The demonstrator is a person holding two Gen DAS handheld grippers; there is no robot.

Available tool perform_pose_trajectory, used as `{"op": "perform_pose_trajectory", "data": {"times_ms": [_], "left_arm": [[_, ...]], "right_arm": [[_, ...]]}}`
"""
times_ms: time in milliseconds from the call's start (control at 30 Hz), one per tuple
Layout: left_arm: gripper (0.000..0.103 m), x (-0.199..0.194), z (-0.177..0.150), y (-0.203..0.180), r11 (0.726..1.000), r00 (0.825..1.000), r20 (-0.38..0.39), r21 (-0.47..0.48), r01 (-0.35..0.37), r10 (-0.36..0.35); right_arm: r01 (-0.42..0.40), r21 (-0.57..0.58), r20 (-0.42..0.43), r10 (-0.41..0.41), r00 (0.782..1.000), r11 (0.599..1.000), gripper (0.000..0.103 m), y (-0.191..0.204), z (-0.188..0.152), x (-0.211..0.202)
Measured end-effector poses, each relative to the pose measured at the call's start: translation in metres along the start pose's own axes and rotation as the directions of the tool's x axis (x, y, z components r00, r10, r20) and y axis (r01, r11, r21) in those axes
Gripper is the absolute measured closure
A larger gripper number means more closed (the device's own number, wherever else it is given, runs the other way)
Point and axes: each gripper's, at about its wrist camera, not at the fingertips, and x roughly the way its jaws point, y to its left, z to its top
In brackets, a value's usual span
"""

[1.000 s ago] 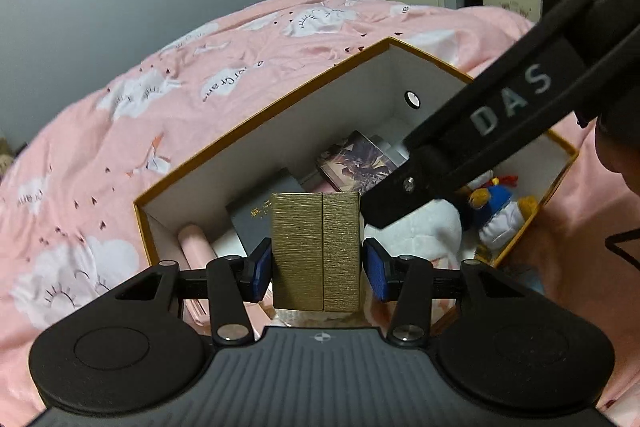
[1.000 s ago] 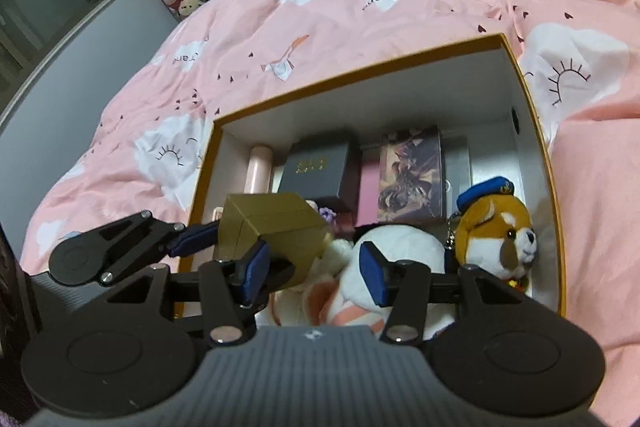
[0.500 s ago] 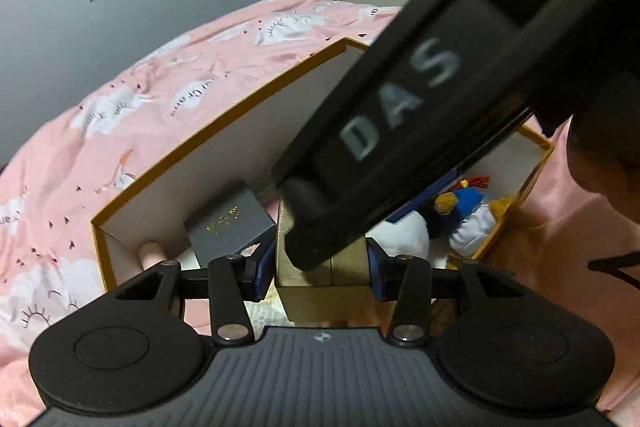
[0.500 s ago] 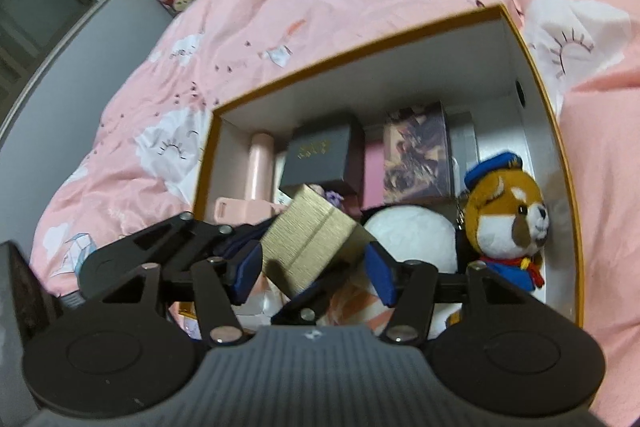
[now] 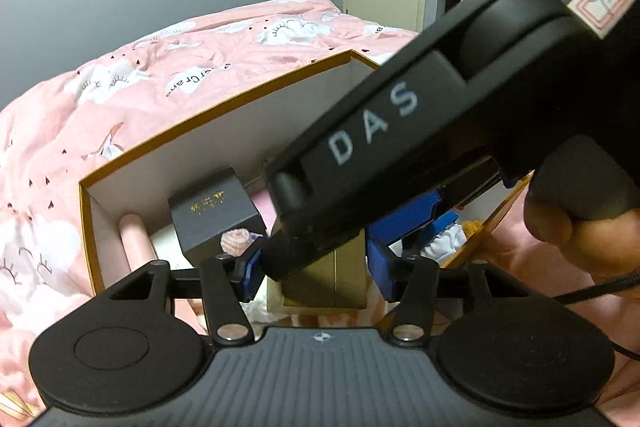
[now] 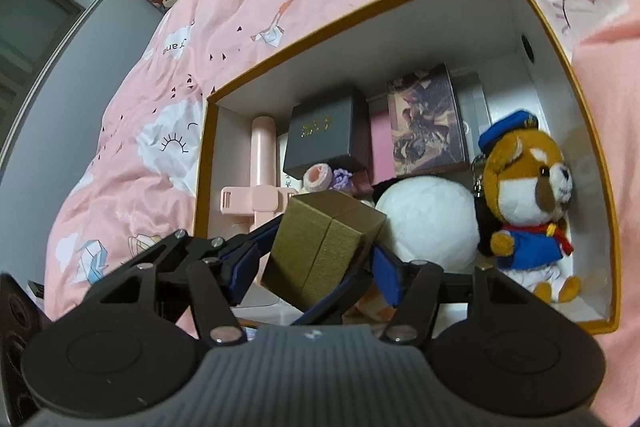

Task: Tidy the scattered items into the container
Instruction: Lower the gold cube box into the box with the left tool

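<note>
Both grippers, left and right, are spreading their jaws around the gold box, blue pads standing just off its sides. The box sits tilted inside the orange-rimmed container, beside the white plush. A second ago only the left clamped it, upright.

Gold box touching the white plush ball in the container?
Cannot tell. In the right wrist view the gold box overlaps the white plush ball; no gap or contact shows.

Gold box tilts between the opening right claw over the container.
</note>
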Motion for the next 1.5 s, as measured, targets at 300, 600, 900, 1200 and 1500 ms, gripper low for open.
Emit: {"op": "perform_pose_trajectory", "data": {"times_ms": [300,600,900,1200,1500], "left_arm": [[0.036,-0.007,-0.007,0.011,0.993,0.998,-0.001,-0.099,0.059,-0.059],[0.036,-0.03,0.001,0.036,0.986,0.998,0.046,-0.16,0.047,-0.04],[0.036,-0.038,0.005,0.049,0.979,0.997,0.041,-0.196,-0.051,0.06],[0.036,-0.042,0.005,0.062,0.97,0.998,0.042,-0.237,-0.044,0.055],[0.036,-0.049,0.002,0.073,0.964,0.997,0.064,-0.264,-0.021,0.039]], "right_arm": [[-0.007,0.063,0.011,0.007,1.0,0.998,0.051,-0.008,-0.002,-0.001],[0.067,-0.042,0.12,-0.061,0.991,0.997,0.052,0.004,0.012,-0.029],[0.41,-0.257,0.243,-0.353,0.904,0.875,0.052,0.019,0.065,-0.032],[0.592,-0.388,0.163,-0.58,0.798,0.706,0.052,0.018,0.096,0.021],[0.659,-0.411,0.109,-0.683,0.722,0.63,0.053,0.014,0.106,0.055]]}}
